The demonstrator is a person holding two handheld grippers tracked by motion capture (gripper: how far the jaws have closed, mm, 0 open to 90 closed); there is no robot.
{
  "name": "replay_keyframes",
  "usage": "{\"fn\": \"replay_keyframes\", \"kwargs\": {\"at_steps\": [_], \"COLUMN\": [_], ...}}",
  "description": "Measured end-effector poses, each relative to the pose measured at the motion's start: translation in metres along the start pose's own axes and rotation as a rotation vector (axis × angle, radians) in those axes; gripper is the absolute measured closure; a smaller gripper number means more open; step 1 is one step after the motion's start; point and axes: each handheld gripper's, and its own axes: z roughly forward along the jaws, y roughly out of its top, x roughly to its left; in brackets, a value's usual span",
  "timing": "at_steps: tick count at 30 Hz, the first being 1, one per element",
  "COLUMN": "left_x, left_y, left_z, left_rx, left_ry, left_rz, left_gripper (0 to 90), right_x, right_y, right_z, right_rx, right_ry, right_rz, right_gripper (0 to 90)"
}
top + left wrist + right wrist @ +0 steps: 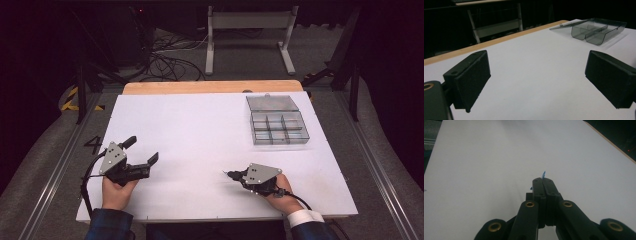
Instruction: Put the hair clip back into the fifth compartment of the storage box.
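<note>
- The left gripper [143, 150] is held spread at the near left of the white table [200, 130].
- The right gripper [543, 180] is pressed together on a small blue scrap [543, 174], near right.
- A clear compartment box [277, 120] is seen far right; dark floor with cables [165, 62] lies beyond.

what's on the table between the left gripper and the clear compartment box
Nothing: in the high view, bare white table runs from the open left gripper to the clear compartment box. The left gripper view agrees.

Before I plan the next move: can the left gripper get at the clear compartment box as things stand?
Probably yes: the left gripper is open, and bare white table lies between it and the clear compartment box.
</note>
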Motion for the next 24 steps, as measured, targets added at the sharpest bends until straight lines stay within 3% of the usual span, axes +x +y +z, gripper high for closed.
{"fn": "replay_keyframes", "kwargs": {"at_steps": [24], "left_x": [-0.0006], "left_y": [0.0], "left_z": [0.0], "left_rx": [0.004], "left_ry": [-0.002], "left_rz": [0.001], "left_gripper": [6.4], "right_x": [-0.0088], "right_y": [-0.0028], "right_z": [-0.0071], "right_rx": [-0.05], "right_ry": [-0.067], "right_rz": [0.067], "right_gripper": [90.0]}}
